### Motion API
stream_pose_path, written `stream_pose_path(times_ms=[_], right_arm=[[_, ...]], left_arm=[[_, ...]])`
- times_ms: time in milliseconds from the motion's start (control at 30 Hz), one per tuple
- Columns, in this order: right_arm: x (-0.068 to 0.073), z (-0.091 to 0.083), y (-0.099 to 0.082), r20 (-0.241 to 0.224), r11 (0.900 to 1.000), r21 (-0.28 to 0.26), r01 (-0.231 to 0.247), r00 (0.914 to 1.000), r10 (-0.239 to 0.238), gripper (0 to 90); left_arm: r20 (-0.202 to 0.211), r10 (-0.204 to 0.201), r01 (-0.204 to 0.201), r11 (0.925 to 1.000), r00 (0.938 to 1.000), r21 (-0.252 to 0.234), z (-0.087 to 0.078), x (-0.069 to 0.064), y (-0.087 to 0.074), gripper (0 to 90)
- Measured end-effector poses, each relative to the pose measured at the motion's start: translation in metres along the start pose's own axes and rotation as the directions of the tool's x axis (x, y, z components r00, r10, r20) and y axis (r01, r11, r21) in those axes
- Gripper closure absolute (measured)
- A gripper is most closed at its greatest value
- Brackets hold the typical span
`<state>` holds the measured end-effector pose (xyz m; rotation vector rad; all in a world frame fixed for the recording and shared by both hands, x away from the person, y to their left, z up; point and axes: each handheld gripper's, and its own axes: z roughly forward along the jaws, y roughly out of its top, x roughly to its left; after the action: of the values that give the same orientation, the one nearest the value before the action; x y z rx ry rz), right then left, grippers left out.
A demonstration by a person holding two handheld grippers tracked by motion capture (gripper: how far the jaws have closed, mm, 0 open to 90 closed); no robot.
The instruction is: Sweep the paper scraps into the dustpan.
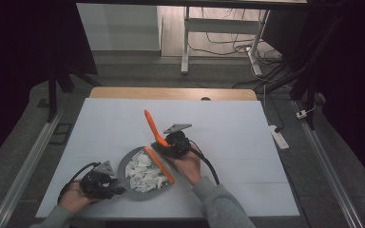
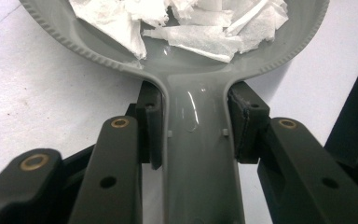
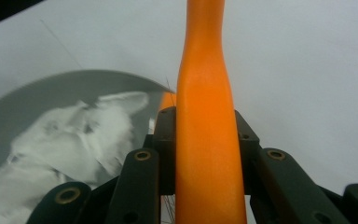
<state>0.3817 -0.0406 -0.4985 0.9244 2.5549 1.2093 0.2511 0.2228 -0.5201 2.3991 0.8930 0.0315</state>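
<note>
- No text, label, brand, number or sign can be read in any of the three views.
- The grey plastic dustpan (image 1: 132, 173), its handle seen close in the left gripper view, carries no legible marking.
- The orange plastic brush handle (image 3: 206, 140), seen close in the right gripper view, is plain.
- The white desk (image 1: 228, 128) bears no writing.
- The torn white paper scraps (image 2: 200, 28) in the dustpan show no print.

Left gripper (image 1: 119, 189) low, jaws clamped, right gripper (image 1: 164, 145) clamped, seemingly tilted upward
</note>
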Motion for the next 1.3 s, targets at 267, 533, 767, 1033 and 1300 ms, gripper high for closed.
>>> stream_pose_path(times_ms=[267,533,767,1033,1300], right_arm=[[0.031,0.003,0.012,-0.172,0.9978,-0.057,-0.032,0.9849,0.022,70.8],[0.024,-0.031,0.026,-0.143,0.9886,-0.148,-0.028,0.9897,0.007,70.8],[0.013,-0.051,0.025,-0.101,0.9838,-0.178,-0.023,0.9948,0.005,70.7],[-0.007,-0.065,0.005,-0.037,0.9872,-0.158,-0.023,0.9992,0.017,70.7],[-0.029,-0.087,-0.01,0.002,0.9812,-0.184,-0.059,0.9982,0.06,70.7]], left_arm=[[0.0,0.001,-0.001,1.0,1.0,0.001,0.0,0.0,0.0,61.6],[0.0,0.0,0.0,1.0,1.0,-0.01,0.001,0.0,-0.002,61.6],[-0.003,-0.004,0.004,0.9998,1.0,-0.022,0.002,0.0,-0.003,61.6],[-0.017,-0.015,0.014,0.9987,0.9997,-0.05,0.0,0.0,-0.003,61.6],[-0.035,-0.031,0.027,0.9959,0.9989,-0.087,-0.004,0.001,-0.003,61.6]])
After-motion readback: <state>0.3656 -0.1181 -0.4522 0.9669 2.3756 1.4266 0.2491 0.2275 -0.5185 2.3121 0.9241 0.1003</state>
